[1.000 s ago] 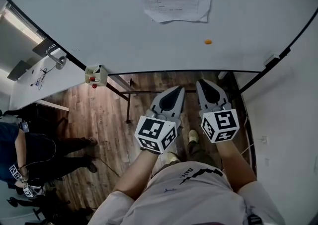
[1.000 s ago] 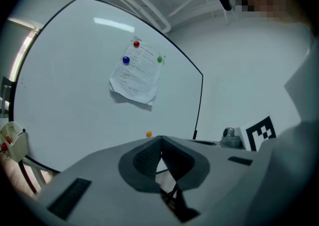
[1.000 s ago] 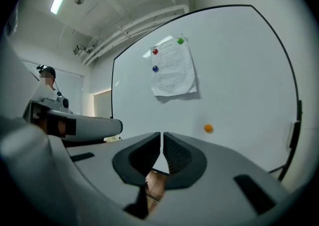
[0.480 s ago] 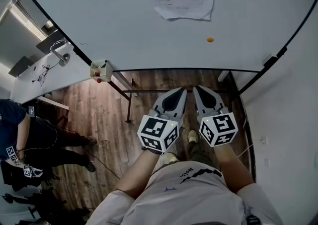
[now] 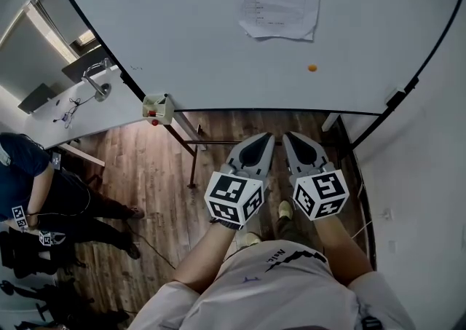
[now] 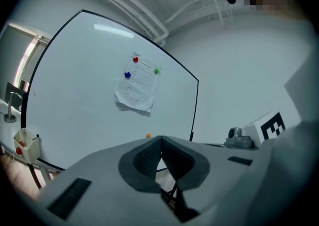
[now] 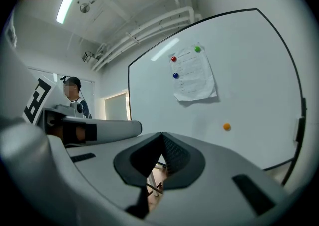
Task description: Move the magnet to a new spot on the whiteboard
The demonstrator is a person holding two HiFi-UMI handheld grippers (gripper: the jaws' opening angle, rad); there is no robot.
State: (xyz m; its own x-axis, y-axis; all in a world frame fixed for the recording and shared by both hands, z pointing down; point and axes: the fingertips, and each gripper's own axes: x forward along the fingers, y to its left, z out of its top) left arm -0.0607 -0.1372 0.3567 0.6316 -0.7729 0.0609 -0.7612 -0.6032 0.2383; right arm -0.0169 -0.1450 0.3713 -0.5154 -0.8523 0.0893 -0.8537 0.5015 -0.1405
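Right gripper (image 7: 162, 135) is shut tight, its jaws meeting with nothing between them, and it points level at the whiteboard (image 7: 239, 70) from well back. Left gripper (image 6: 160, 138) is just beside it, closed the same way and equally empty. In the head view both hang over the wooden floor (image 5: 160, 175), short of the board's lower edge.

Out on the board an orange magnet (image 7: 227, 126) sits alone on bare white, below and a little right of a sheet of paper (image 7: 195, 81). A red magnet (image 7: 174, 59), a blue magnet (image 7: 175, 76) and a green magnet (image 7: 198, 49) sit on the upper part of that sheet. The orange one, free of the paper, is the likeliest subject of the task. With both grippers empty and away, the scene fits that magnet waiting to be fetched as well as one already set in its new spot.

The main risks lie in any grip on a magnet. It is small and round, so it could squirt out of the pads and drop to the floor. Taking one off the sheet could let the paper sag or fall. Jaws brought in closed would only push it along the board.

Counted: two grippers, one whiteboard, one sheet, and four magnets, one of each colour. There is also one small box (image 5: 158, 108) at the board's lower left corner, which seems to hold red-tipped things too small to name, and one bystander (image 5: 33, 183) at the left
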